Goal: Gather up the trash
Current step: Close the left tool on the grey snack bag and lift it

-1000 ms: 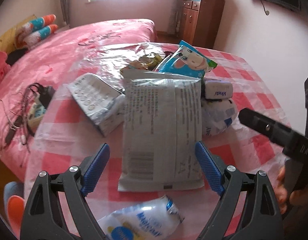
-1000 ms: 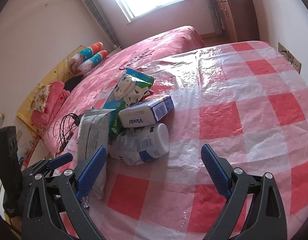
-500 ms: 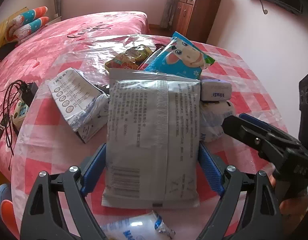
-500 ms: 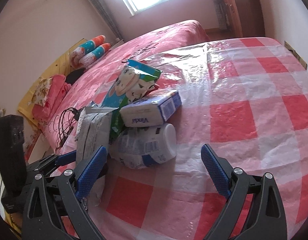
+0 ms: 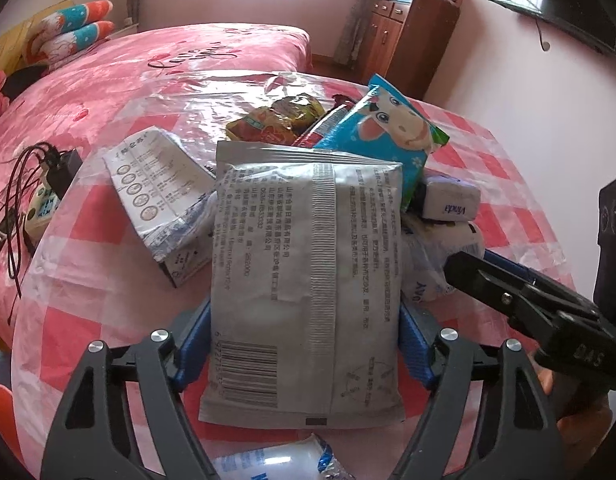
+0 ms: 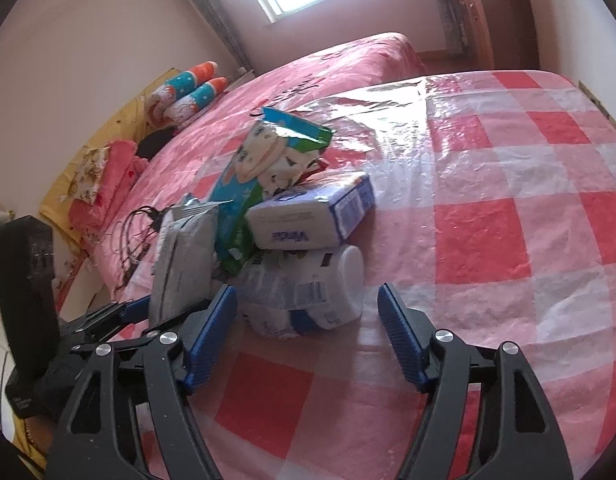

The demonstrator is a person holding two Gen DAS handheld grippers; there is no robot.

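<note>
Blue-padded jaws of the left gripper (image 5: 304, 354) have just been closing, and they now pinch a grey foil packet (image 5: 308, 276) by its two side edges, the packet rising flat and printed-side up out of the grip toward twelve o'clock in the left wrist view. The right gripper (image 6: 308, 334) has also just been narrowing its jaws, yet they stand apart with nothing pressed between them — a crumpled white plastic bottle (image 6: 308, 292) lies on its side just beyond the pad tips, apart from both. In the right wrist view the left gripper and its packet sit at nine o'clock of the bottle. Resting on top of the bottle is a white tissue pack (image 6: 312, 216) with blue print, and leaning over that, toward eleven o'clock, a blue snack bag (image 6: 264, 160) with a cartoon cow. From the left wrist view a white carton (image 5: 160, 196) lies at ten o'clock of the packet, a red and yellow wrapper (image 5: 276, 122) at twelve, and a small clear sachet (image 5: 276, 460) at six, under the gripper. All of this litter is heaped on a table covered by a pink checked cloth (image 6: 488, 240) under clear plastic. Behind it is a pink bed (image 5: 156, 64), and at nine o'clock a tangle of cables (image 5: 24, 196) lies on the bed's edge.
</note>
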